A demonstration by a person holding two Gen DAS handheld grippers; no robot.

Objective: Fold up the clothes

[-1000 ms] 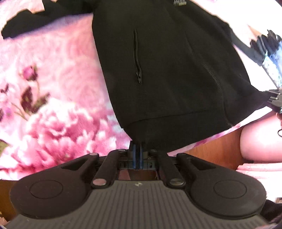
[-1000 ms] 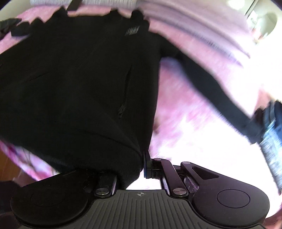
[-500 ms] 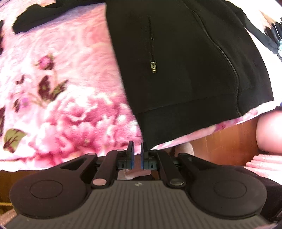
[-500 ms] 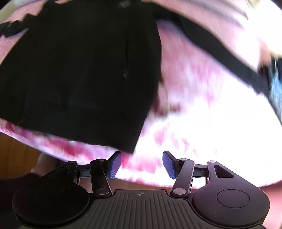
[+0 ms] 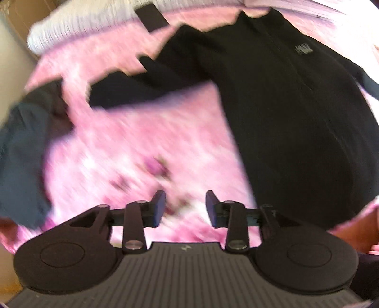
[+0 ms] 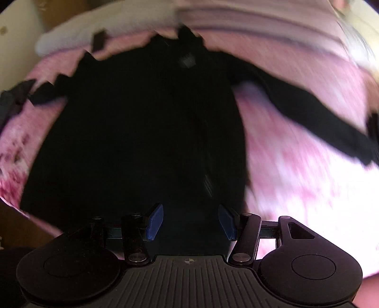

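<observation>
A black zip jacket [image 5: 296,123] lies spread flat on a pink floral blanket [image 5: 146,142], chest logo up, one sleeve [image 5: 151,80] stretched to the left. In the right wrist view the jacket [image 6: 142,132] fills the middle, its other sleeve [image 6: 315,118] stretched to the right. My left gripper [image 5: 186,208] is open and empty above the blanket, left of the jacket's hem. My right gripper [image 6: 190,221] is open and empty above the jacket's lower hem. Both views are blurred by motion.
A dark grey garment [image 5: 21,151] lies at the blanket's left edge. A small black cloth piece [image 5: 151,16] lies near white bedding [image 5: 78,28] at the far end. Striped pink bedding [image 6: 272,26] lies at the far right. A wooden bed edge [image 6: 26,227] shows below the blanket.
Both grippers have let go of the jacket's hem and opened wide. They have risen and pulled back, so the whole jacket now shows laid flat.
</observation>
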